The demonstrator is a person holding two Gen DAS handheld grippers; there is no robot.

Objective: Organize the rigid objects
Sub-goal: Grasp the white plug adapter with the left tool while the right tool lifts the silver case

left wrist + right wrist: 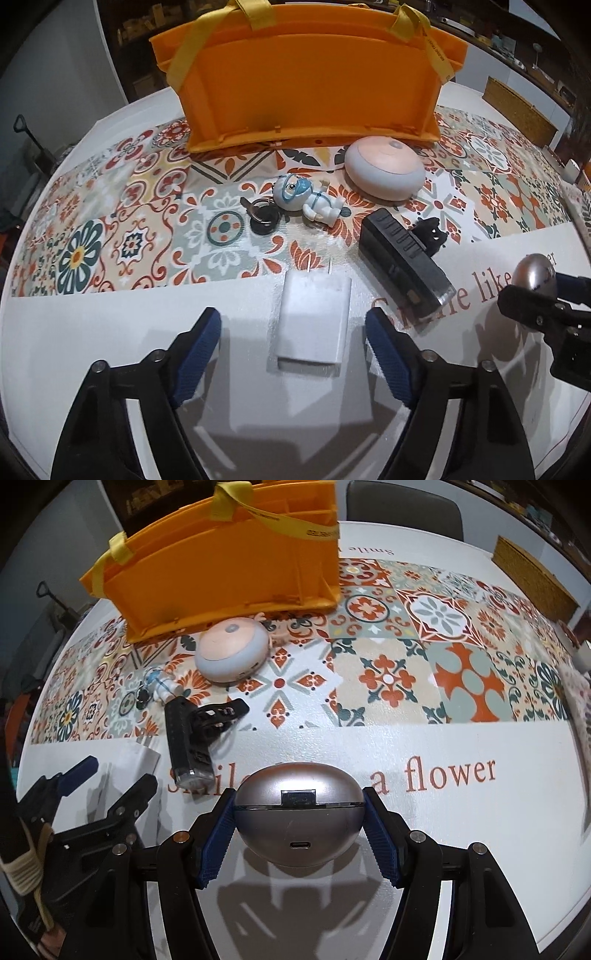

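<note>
A white plug-in charger [314, 317] lies flat on the white part of the tablecloth, prongs pointing away. My left gripper [292, 314] stands open around it, with a gap between each blue pad and the charger's sides. My right gripper [299, 794] is shut on a silver egg-shaped case [299, 827], held just above the table with its charging port towards the camera. In the left wrist view the case [532, 273] shows at the far right. An orange organizer bag [306, 92] with yellow handles stands at the back.
Between the bag and the grippers lie a round pink-and-white device [384, 166], an astronaut keychain [310, 199] and a black device with a clip [402, 258]. A brown woven box [517, 110] sits at the back right. A chair back [402, 509] rises behind the table.
</note>
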